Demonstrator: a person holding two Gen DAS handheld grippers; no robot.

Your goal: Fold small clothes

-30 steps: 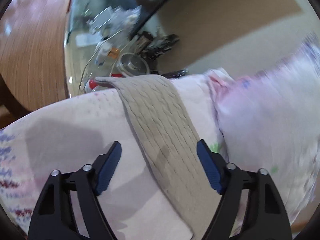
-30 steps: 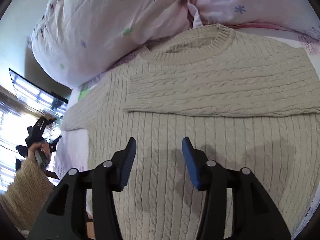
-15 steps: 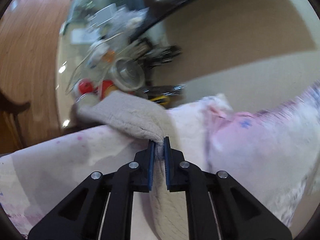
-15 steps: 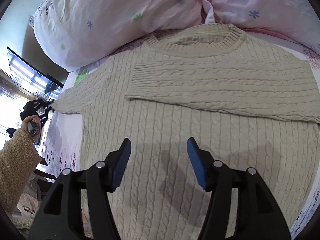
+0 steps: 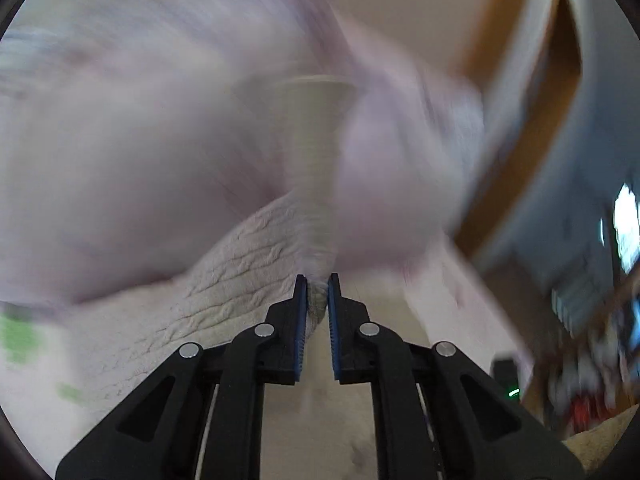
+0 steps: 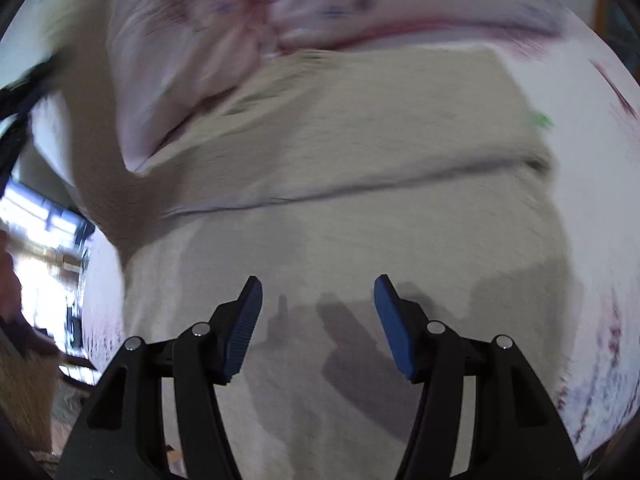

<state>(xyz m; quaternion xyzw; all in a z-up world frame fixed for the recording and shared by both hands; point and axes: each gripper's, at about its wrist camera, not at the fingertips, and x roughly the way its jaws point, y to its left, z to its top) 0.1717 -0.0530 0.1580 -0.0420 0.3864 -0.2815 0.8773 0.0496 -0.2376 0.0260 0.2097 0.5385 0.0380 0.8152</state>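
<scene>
A beige cable-knit sweater (image 6: 360,152) lies flat on a pink floral bedsheet (image 6: 592,240), one sleeve folded across its chest. My left gripper (image 5: 317,294) is shut on the other sleeve (image 5: 248,276), which stretches away from the pads; the left wrist view is heavily blurred. In the right wrist view that lifted sleeve (image 6: 104,184) rises at the left. My right gripper (image 6: 318,320) is open and empty, hovering over the sweater's lower body.
Pink floral pillows (image 6: 192,56) lie behind the sweater's collar. A wooden headboard and wall (image 5: 532,128) show at the right of the left wrist view. Cluttered furniture (image 5: 592,360) is at the lower right, blurred.
My left gripper closed on the sleeve half a second ago and has since swung it up and toward the sweater's body. My right gripper stayed open above the sweater, shifting slightly.
</scene>
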